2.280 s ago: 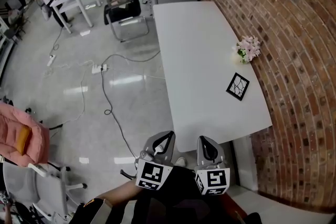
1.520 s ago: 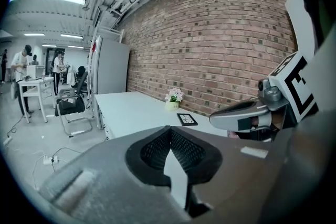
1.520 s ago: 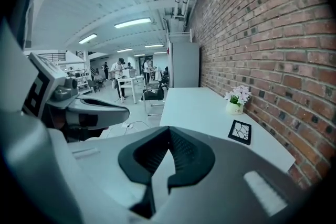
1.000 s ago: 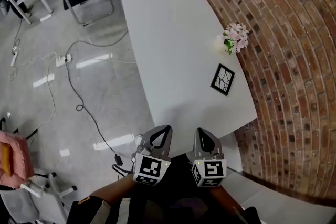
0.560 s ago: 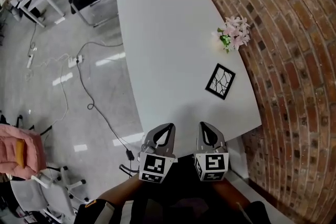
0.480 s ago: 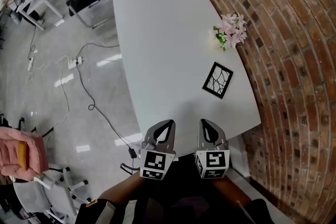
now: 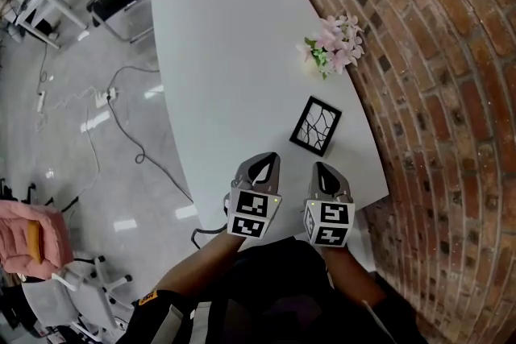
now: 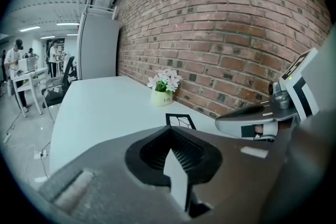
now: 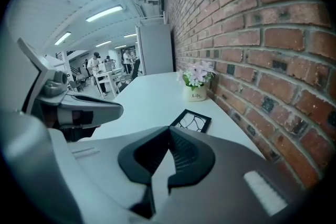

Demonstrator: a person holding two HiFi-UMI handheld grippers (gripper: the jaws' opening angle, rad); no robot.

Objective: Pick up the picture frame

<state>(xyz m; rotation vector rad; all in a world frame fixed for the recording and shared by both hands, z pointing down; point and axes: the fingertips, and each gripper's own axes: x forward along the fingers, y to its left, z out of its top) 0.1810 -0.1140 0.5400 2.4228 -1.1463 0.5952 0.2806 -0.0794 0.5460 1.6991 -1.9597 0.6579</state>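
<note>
Jaws of left gripper (image 7: pixel 264 163) and right gripper (image 7: pixel 324 171) together, empty.

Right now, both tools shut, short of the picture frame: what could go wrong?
1. Left tool and right tool are shut; going in like that would likely shove the picture frame, not grip it.
2. It lies flat on the table, so a tool may slide it toward the edge by the brick wall.
3. The flower pot stands just beyond; overshoot could tip it.
</note>
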